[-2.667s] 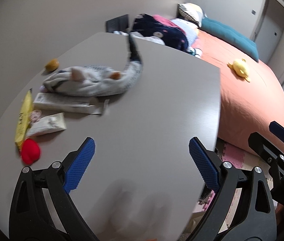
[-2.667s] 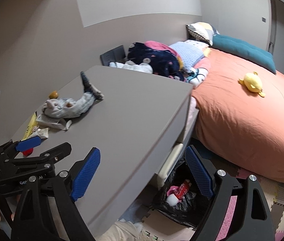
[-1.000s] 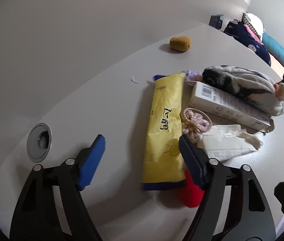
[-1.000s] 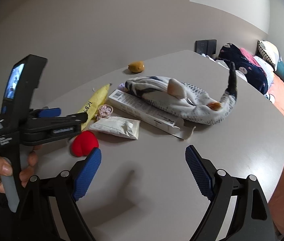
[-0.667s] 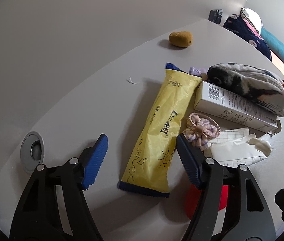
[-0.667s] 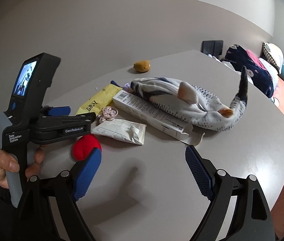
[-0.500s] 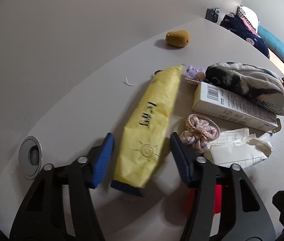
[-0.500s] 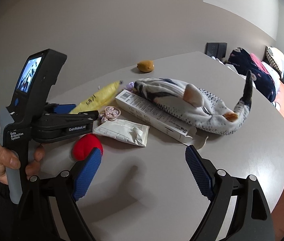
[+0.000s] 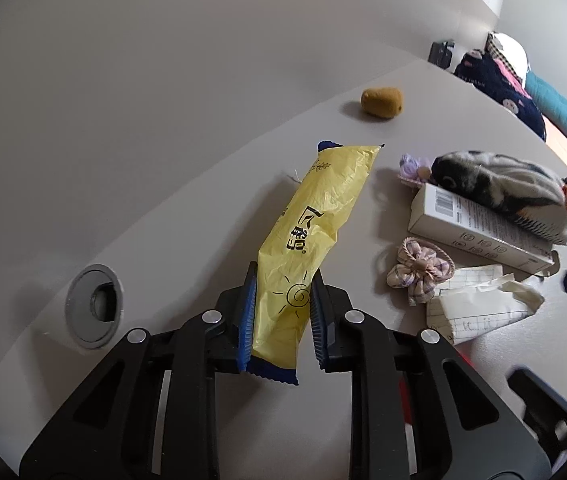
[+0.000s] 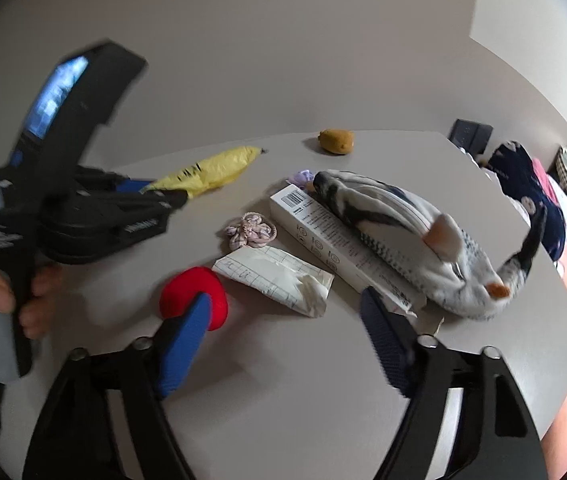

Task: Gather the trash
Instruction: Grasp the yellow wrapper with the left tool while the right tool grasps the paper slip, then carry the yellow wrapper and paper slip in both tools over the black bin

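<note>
My left gripper (image 9: 281, 312) is shut on the near end of a long yellow snack wrapper (image 9: 315, 220), which is lifted at that end off the grey table (image 9: 203, 208). The wrapper also shows in the right wrist view (image 10: 211, 170), held by the left gripper (image 10: 171, 196). My right gripper (image 10: 283, 320) is open and empty above the table, its left pad in front of a red ball (image 10: 195, 296). A crumpled white paper packet (image 10: 279, 276) and a white carton (image 10: 339, 248) lie just beyond it.
A plush fish toy (image 10: 411, 232) lies on the carton. A flower hair tie (image 10: 249, 232), a purple flower piece (image 9: 413, 166) and a brown fruit-like lump (image 10: 335, 140) sit on the table. A cable grommet (image 9: 93, 306) is at the left. A bed lies off the right edge.
My left gripper has closed onto the yellow wrapper's near end and raised it. My right gripper has moved forward and down towards the red ball and paper packet.
</note>
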The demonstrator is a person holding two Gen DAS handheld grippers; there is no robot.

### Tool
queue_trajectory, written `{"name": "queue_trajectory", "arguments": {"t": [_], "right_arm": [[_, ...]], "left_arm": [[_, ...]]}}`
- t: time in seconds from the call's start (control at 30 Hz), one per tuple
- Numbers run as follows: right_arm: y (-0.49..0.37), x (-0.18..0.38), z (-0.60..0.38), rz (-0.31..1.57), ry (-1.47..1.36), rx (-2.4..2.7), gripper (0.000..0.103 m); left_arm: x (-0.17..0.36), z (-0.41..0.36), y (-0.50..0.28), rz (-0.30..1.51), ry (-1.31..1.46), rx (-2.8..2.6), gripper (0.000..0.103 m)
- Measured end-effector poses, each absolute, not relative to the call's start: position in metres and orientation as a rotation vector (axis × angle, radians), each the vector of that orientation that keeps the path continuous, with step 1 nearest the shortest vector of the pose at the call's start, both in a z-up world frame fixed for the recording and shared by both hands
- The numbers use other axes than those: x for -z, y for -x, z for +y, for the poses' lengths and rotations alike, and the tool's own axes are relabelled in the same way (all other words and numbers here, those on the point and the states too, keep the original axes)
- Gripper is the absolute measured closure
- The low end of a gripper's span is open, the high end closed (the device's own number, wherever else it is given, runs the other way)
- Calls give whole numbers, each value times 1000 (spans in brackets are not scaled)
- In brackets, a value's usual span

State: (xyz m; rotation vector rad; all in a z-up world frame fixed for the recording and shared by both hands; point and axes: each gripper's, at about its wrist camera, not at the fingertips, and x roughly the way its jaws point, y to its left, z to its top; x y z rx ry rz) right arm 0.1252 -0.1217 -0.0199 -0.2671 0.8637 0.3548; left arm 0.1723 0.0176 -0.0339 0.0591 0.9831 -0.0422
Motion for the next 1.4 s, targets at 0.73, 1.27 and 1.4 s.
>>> {"name": "queue_trajectory", "arguments": {"t": [0.73, 1.27, 1.4], "right_arm": [[-138, 43, -112, 921, 401, -373, 86], [-107, 6, -137, 882, 238, -409, 91], [-92, -9, -145, 852, 221, -412, 91]], "left_arm": [[17, 23, -168, 966, -14, 26, 80], [-2, 8, -134, 930, -11, 21, 80], [-12, -2, -122, 910, -16, 34, 80]]}}
